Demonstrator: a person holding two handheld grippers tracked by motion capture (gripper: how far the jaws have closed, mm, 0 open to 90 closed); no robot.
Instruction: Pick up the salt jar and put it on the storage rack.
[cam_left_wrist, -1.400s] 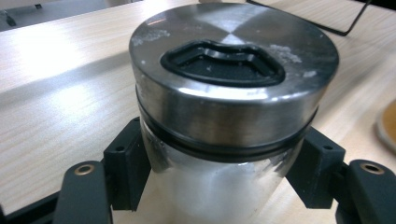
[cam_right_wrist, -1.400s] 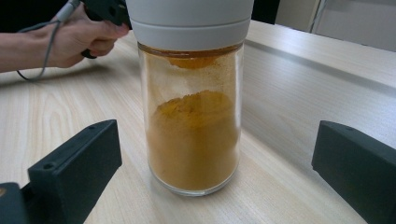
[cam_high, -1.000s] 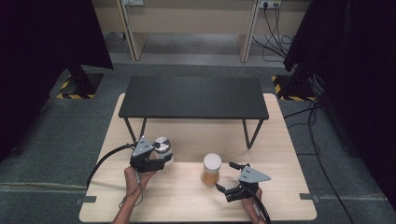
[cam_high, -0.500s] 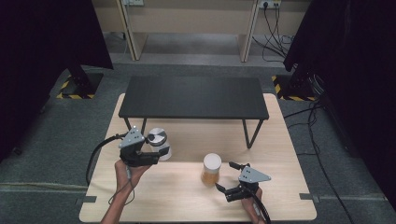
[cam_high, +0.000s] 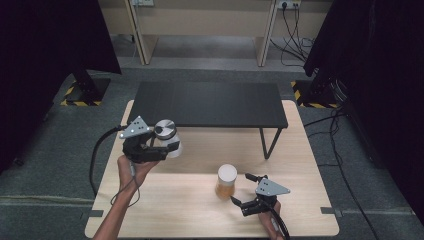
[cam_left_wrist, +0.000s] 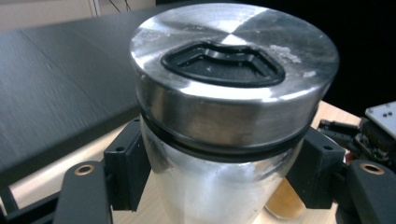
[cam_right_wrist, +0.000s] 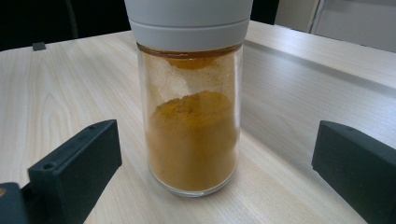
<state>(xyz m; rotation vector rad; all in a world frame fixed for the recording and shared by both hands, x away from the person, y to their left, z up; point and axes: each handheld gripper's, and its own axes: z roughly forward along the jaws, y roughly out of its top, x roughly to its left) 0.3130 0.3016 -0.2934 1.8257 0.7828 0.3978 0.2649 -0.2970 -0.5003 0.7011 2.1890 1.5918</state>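
Now the left gripper (cam_high: 167, 146) clamps the steel-lidded jar (cam_high: 165, 136) upright just before the black shelf (cam_high: 210, 104); right gripper (cam_high: 240, 190) open beside the spice jar (cam_high: 226, 182).

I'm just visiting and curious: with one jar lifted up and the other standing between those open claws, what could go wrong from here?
1. The metal-lidded jar is pinched low on its smooth glass by the left gripper, so it might slip or tilt.
2. The spice jar stands between the right gripper's open jaws; an off-centre close could tip it.
3. The black shelf is close to the raised jar and could get knocked.
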